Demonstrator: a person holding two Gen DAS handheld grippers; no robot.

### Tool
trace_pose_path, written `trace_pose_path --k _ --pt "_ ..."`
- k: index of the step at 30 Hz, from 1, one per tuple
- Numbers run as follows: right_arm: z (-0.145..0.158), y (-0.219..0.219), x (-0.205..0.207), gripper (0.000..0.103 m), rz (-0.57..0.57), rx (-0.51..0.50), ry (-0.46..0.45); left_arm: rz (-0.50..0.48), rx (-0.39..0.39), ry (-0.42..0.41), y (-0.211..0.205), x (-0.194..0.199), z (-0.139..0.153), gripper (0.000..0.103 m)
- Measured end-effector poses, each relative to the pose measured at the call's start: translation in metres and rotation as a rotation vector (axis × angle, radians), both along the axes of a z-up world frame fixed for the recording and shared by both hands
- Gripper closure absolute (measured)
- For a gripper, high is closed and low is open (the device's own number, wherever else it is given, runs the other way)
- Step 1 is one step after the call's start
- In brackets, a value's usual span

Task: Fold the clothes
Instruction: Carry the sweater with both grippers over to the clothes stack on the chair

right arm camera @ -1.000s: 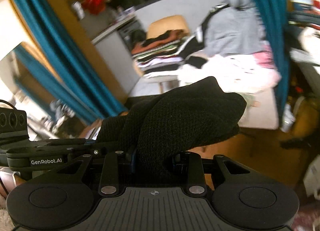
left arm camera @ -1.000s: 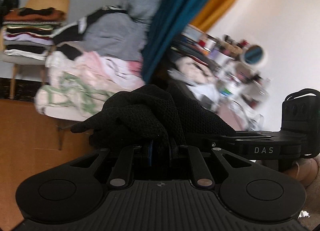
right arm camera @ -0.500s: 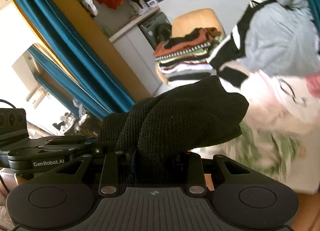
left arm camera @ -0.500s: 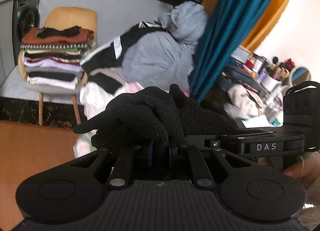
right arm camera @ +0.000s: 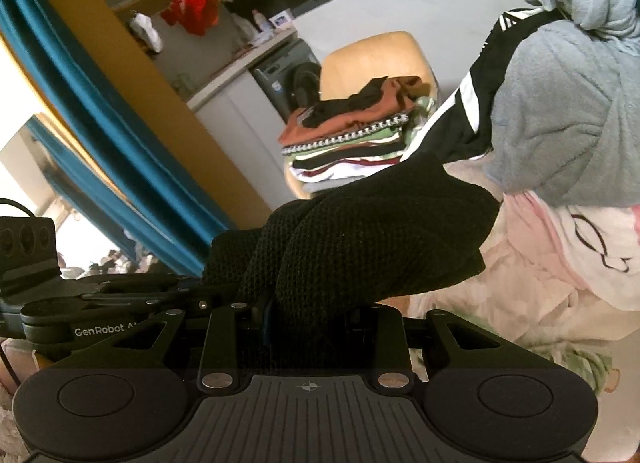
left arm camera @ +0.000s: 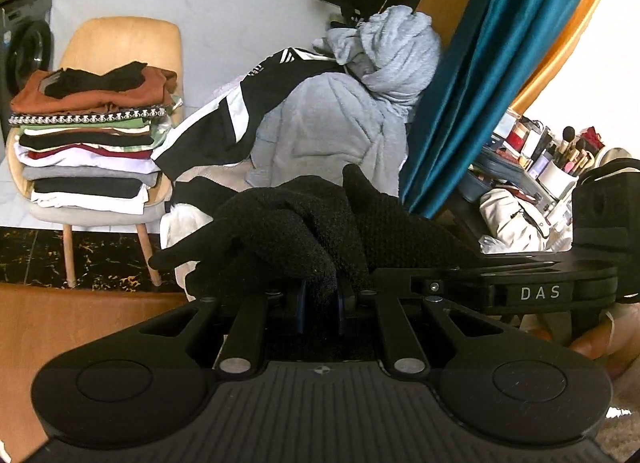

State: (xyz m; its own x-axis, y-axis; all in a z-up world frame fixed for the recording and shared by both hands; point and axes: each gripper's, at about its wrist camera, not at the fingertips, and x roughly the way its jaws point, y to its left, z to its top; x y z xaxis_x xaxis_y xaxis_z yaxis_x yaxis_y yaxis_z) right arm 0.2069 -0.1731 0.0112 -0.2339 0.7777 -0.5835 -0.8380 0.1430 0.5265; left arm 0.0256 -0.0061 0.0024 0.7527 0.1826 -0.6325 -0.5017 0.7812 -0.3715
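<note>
While both grippers point toward a wooden chair (left arm camera: 120, 43) stacked with folded clothes (left arm camera: 88, 143), each clamps part of one black knit garment (left arm camera: 304, 227). The left gripper (left arm camera: 320, 299) pinches a thin bunch of it; the right gripper (right arm camera: 308, 315) grips a thicker fold (right arm camera: 372, 239), the cloth bulging above its jaws. Beside the chair lies a heap of unfolded laundry (left arm camera: 336, 123), grey, black-and-white and pink.
</note>
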Motion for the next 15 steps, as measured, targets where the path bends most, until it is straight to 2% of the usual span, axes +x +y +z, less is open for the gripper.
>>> trace_pose_path --k 6,10,15 --pt "-0.015 0.09 -0.034 0.076 -0.054 -0.034 -0.024 -0.064 -0.026 -0.013 0.104 -0.03 -0.012 0.089" --pt "-0.012 0.175 -0.069 0.076 -0.096 -0.051 -0.026 -0.099 -0.018 -0.008 0.194 -0.059 -0.001 0.089" --pt "-0.004 0.283 -0.097 0.076 -0.092 -0.038 -0.02 -0.108 -0.004 -0.024 0.292 -0.09 0.008 0.089"
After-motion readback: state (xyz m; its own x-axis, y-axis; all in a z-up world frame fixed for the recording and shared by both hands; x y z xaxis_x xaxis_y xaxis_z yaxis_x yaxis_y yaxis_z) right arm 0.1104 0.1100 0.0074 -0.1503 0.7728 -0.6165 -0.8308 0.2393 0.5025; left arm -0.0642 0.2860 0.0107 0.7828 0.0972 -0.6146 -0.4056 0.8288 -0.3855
